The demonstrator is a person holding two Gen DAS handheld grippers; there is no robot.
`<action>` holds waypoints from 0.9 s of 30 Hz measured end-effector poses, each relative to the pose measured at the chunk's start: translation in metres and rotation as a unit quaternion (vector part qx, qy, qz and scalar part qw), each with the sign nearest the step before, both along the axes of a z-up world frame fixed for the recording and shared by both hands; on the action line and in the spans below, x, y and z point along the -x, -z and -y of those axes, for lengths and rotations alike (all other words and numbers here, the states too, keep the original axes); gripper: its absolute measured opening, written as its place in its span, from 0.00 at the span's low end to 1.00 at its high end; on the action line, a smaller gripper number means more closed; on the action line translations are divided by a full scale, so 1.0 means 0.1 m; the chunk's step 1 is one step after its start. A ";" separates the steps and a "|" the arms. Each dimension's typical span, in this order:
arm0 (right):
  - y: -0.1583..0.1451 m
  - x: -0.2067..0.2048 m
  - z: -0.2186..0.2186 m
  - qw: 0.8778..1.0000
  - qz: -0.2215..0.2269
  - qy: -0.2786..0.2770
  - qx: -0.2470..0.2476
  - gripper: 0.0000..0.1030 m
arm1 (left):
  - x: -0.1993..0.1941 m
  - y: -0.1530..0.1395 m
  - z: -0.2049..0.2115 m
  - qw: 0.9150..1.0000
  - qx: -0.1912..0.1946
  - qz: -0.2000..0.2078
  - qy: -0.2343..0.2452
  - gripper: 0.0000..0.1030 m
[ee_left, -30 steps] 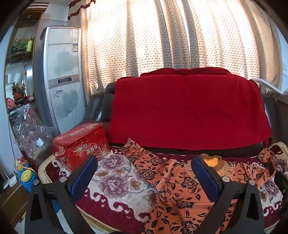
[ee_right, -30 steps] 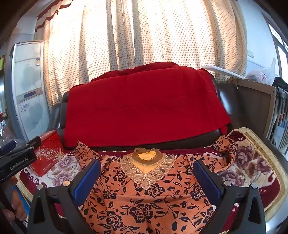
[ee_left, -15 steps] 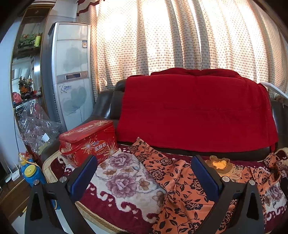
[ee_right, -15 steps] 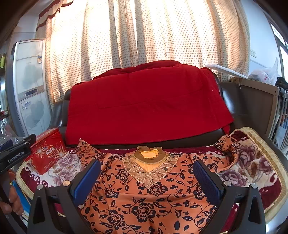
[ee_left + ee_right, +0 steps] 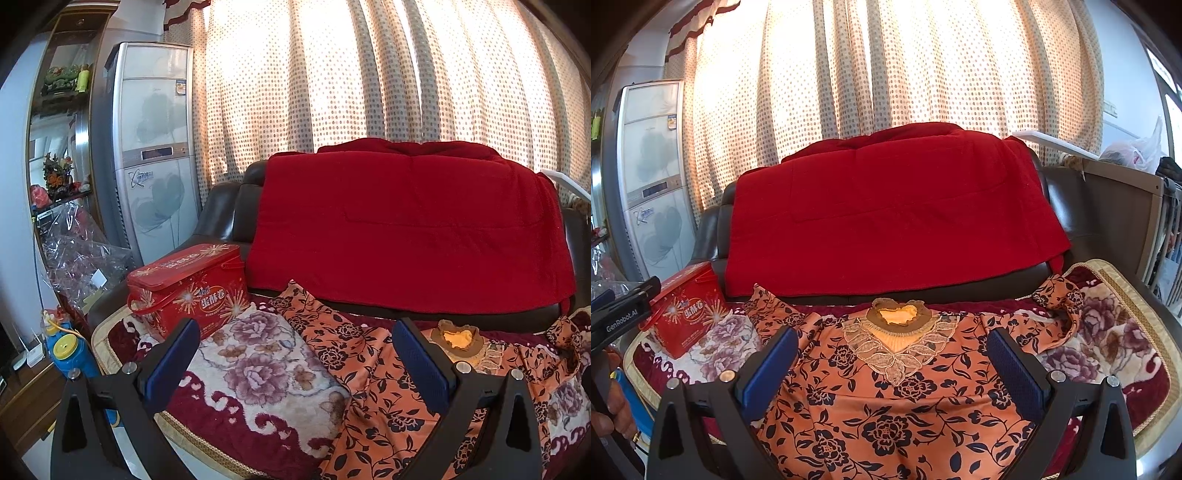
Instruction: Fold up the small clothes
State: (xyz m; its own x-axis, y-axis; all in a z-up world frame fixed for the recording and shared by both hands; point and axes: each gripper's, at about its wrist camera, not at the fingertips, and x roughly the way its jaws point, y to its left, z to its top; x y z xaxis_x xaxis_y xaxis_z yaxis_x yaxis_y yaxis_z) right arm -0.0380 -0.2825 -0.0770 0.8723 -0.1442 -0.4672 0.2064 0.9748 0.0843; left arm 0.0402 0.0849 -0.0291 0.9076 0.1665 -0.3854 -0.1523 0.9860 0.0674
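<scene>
An orange blouse with black flowers (image 5: 886, 406) lies spread flat on the sofa seat, lace collar (image 5: 897, 332) toward the backrest, one sleeve (image 5: 1056, 306) crumpled at the right. My right gripper (image 5: 892, 350) hovers open over its chest, nothing between the blue pads. In the left wrist view the blouse (image 5: 369, 369) fills the lower right, its left sleeve (image 5: 295, 299) reaching toward the backrest. My left gripper (image 5: 295, 350) is open above the blouse's left edge and holds nothing. The left gripper's body (image 5: 620, 314) and a hand (image 5: 613, 406) show at the right view's left edge.
A red tin box (image 5: 188, 291) stands on the floral seat cover (image 5: 255, 373) at the left. A red blanket (image 5: 886, 214) drapes the sofa back. A standing air conditioner (image 5: 151, 147) and a shelf (image 5: 59, 147) are at the far left; a blue toy (image 5: 68, 350) is on the floor.
The left gripper has swung left, so the tin box and air conditioner sit nearer the middle of its view. The right gripper drew back slightly. Both stayed open.
</scene>
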 end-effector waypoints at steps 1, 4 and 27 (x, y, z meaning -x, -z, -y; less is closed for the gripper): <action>0.00 0.00 0.00 1.000 0.000 0.000 -0.007 1.00 | 0.00 0.00 0.00 1.000 0.000 0.000 -0.001 1.00; 0.00 0.00 0.01 1.000 0.000 0.002 -0.018 1.00 | -0.01 0.00 -0.01 1.000 0.000 -0.001 -0.002 1.00; 1.45 -0.31 2.12 0.971 -0.098 0.081 -0.203 0.99 | -0.79 1.68 1.30 0.943 -0.095 -0.274 0.165 1.00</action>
State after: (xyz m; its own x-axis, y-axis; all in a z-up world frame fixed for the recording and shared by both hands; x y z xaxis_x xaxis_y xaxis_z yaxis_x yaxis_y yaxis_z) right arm -0.0068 -0.4941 -0.2217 0.7421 -0.0406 -0.6691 0.4047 0.8228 0.3989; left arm 0.1193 -0.0449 -0.1976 0.5951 0.0224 -0.8033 0.2702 0.9358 0.2262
